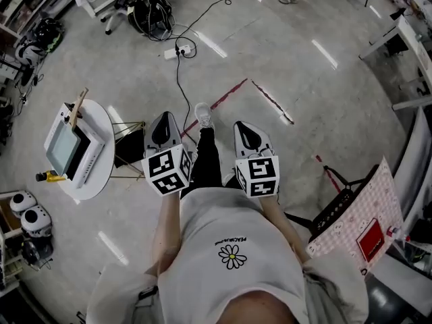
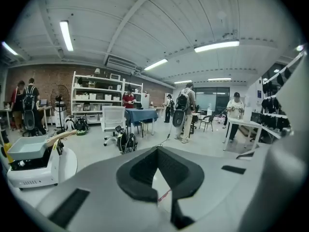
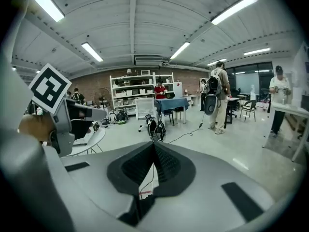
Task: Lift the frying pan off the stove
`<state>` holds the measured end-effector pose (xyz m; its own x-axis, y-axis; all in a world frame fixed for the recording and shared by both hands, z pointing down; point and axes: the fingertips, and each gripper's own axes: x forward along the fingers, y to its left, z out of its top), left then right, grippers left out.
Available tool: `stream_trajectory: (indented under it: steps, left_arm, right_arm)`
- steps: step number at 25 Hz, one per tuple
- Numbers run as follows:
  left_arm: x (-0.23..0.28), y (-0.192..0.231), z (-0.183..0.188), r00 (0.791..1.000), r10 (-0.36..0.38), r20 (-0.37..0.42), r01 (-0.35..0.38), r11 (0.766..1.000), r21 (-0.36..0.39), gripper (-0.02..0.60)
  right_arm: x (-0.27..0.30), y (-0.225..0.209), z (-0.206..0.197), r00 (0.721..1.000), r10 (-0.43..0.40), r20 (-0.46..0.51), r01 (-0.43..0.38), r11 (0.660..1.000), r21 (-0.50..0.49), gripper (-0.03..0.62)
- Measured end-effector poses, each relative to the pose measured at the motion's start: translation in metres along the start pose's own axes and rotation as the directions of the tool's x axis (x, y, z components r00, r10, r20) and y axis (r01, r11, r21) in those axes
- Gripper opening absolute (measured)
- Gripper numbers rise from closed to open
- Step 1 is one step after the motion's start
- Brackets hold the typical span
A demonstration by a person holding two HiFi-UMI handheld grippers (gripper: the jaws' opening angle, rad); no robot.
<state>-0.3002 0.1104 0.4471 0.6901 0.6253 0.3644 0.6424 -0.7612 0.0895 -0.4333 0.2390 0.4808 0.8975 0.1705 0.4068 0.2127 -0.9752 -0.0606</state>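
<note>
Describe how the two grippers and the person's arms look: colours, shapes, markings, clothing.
The left gripper and right gripper are alike: pale grey, rounded shells with black ribbed pads. Each carries a white cube printed with black square markers. The forearms are bare; the person wears a white T-shirt with a daisy print.

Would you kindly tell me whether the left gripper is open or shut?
Shut: on the left gripper the jaws meet at their tips, with nothing between them.

Head view looks steeply down; both gripper views face level across the room, sharing the blue table (image 2: 140,115).
</note>
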Motion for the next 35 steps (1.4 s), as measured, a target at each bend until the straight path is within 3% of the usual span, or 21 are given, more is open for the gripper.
stream_trajectory:
  steps: [6, 12, 18, 25, 30, 35]
  left_arm:
    - [0.063, 0.010, -0.010, 1.000, 0.023, -0.002, -0.023, 1.000, -0.010, -0.001]
    - [0.138, 0.041, 0.017, 0.998, 0.056, -0.020, -0.056, 0.997, -0.044, -0.001]
    - [0.228, 0.084, 0.075, 0.998, 0.065, -0.021, -0.066, 0.996, -0.066, -0.002]
    - [0.321, 0.158, 0.147, 0.991, 0.131, 0.033, -0.126, 0.984, -0.125, -0.001]
    - [0.343, 0.225, 0.169, 0.969, 0.242, 0.038, -0.232, 0.957, -0.175, -0.001]
    - [0.318, 0.293, 0.167, 0.916, 0.400, 0.026, -0.381, 0.890, -0.251, -0.002]
  right_arm:
    - [0.064, -0.017, -0.005, 0.999, 0.044, -0.023, -0.045, 0.998, -0.042, 0.003]
    - [0.143, -0.024, 0.025, 0.993, 0.095, -0.076, -0.101, 0.992, -0.075, 0.003]
    - [0.246, -0.021, 0.089, 0.980, 0.153, -0.127, -0.164, 0.983, -0.087, 0.003]
    - [0.382, 0.006, 0.173, 0.954, 0.252, -0.162, -0.278, 0.946, -0.164, 0.003]
    - [0.451, 0.044, 0.215, 0.928, 0.338, -0.155, -0.366, 0.907, -0.208, 0.003]
    - [0.480, 0.104, 0.232, 0.872, 0.461, -0.163, -0.489, 0.824, -0.286, 0.002]
